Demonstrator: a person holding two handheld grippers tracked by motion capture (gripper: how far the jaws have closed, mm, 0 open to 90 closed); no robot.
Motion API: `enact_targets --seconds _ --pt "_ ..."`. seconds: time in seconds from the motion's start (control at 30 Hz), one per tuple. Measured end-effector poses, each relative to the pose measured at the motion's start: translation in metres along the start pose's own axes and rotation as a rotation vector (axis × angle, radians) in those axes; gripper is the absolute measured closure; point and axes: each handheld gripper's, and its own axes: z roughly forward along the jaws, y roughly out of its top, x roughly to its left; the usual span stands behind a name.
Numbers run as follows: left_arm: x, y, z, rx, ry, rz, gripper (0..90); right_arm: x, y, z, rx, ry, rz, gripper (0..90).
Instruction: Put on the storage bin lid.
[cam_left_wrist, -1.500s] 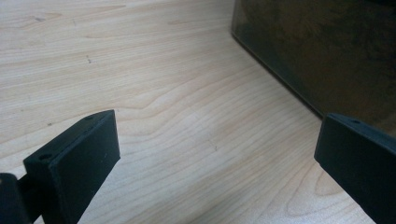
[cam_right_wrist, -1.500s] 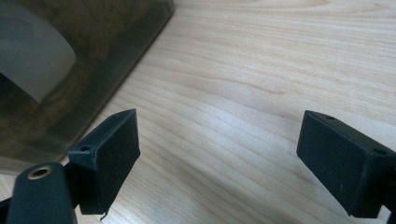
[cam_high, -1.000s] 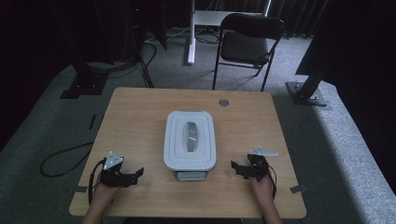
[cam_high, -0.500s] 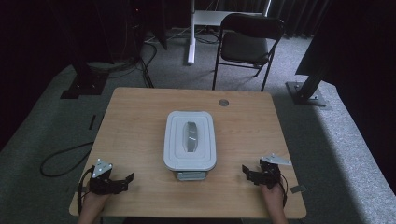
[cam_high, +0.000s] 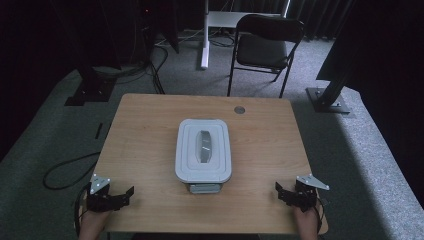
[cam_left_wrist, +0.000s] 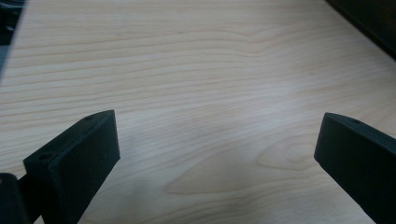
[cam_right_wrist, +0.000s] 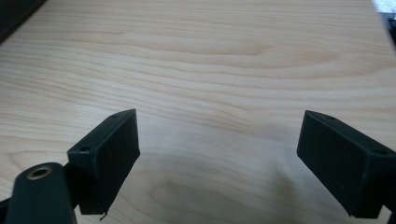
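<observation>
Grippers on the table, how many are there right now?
2. The left gripper is at the table's near left corner, the right gripper at its near right corner. Both are open, well apart from the white lidded container between them.

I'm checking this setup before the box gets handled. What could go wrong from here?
1. The white lidded box sits mid-table, apart from both open grippers; uneven reaches might push it instead of gripping it.
2. The right hand-held gripper sits near the table's front right corner, so its trailing cable may catch the edge.
3. The left hand-held gripper likewise hangs close to the front edge.
</observation>
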Motion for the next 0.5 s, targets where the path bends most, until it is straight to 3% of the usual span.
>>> enact_targets --seconds 0.2,0.33,0.5 --pt "0.004 -0.002 -0.002 -0.002 0.063 -0.014 0.8 -0.011 -0.008 -0.007 -0.005 -0.050 0.017 12.2" --pt "0.006 -0.005 -0.003 0.002 0.094 -0.008 0.8 -0.014 -0.009 -0.008 -0.017 -0.052 0.042 12.2" --pt "0.009 -0.008 -0.005 -0.005 0.115 0.000 0.8 -0.013 -0.009 -0.006 -0.003 -0.053 0.041 12.2"
